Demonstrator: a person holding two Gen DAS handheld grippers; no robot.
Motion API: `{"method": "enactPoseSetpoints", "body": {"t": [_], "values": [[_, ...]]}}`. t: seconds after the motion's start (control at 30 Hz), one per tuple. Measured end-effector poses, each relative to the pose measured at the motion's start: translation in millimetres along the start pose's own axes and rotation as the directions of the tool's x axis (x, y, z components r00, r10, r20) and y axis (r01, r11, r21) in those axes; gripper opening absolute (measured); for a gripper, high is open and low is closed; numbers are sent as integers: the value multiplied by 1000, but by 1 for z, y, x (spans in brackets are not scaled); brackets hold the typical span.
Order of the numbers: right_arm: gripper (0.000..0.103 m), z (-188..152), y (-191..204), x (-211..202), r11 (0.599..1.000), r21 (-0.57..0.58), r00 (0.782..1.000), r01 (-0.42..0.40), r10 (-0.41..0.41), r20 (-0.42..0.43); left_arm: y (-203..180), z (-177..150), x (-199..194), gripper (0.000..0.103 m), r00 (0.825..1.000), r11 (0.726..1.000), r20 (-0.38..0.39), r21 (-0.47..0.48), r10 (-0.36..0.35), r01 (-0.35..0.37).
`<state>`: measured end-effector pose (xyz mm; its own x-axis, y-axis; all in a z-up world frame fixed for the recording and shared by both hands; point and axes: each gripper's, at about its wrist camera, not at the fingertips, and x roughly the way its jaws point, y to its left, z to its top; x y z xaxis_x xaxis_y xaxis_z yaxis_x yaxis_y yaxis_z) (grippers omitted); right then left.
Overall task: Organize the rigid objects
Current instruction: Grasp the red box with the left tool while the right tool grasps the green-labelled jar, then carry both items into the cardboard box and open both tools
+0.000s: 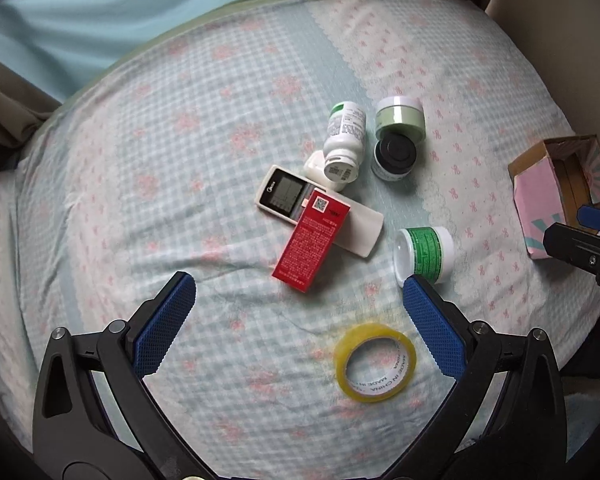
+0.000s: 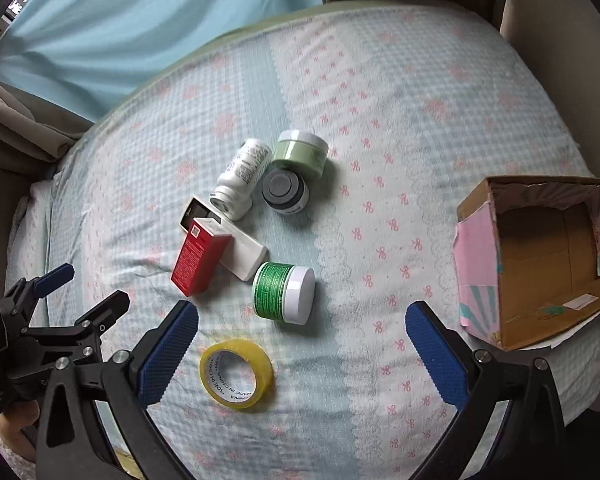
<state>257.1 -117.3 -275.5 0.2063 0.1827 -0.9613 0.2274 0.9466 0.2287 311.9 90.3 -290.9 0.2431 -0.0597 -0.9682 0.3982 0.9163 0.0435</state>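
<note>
Left wrist view: both hand-held grippers hover spread and empty over a cluttered bed.

Left hand-held gripper (image 1: 298, 292) and right hand-held gripper (image 2: 302, 322) are released, grasping nothing. Red box (image 1: 311, 238) lies across the white remote (image 1: 320, 211); beyond the red box sit a white bottle (image 1: 343, 142) and two jars, beside it the green-label jar (image 2: 283, 294), nearer the tape roll (image 2: 236, 374). Cardboard box (image 2: 476, 204) stands open well apart, likely their destination.
</note>
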Motion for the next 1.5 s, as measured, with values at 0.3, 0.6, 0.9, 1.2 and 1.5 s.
{"method": "enactPoseSetpoints", "body": {"t": [0.3,0.6,0.9,1.2,1.5], "values": [[100,17,18,116,997,82,974,11,8,-228,2,20,105,102,986,984,-163,178,17,12],[85,9,20,181,989,117,941,88,-44,-336,-14,24,164,79,967,945,-254,319,17,67],[62,2,14,200,981,182,930,63,8,-368,-37,18,179,39,963,921,-269,379,16,91],[60,9,1,195,979,199,930,35,41,-365,-41,14,169,38,961,938,-276,332,-7,102],[57,20,-11,162,977,214,944,2,69,-323,-29,21,130,38,966,965,-254,237,-54,116]]}}
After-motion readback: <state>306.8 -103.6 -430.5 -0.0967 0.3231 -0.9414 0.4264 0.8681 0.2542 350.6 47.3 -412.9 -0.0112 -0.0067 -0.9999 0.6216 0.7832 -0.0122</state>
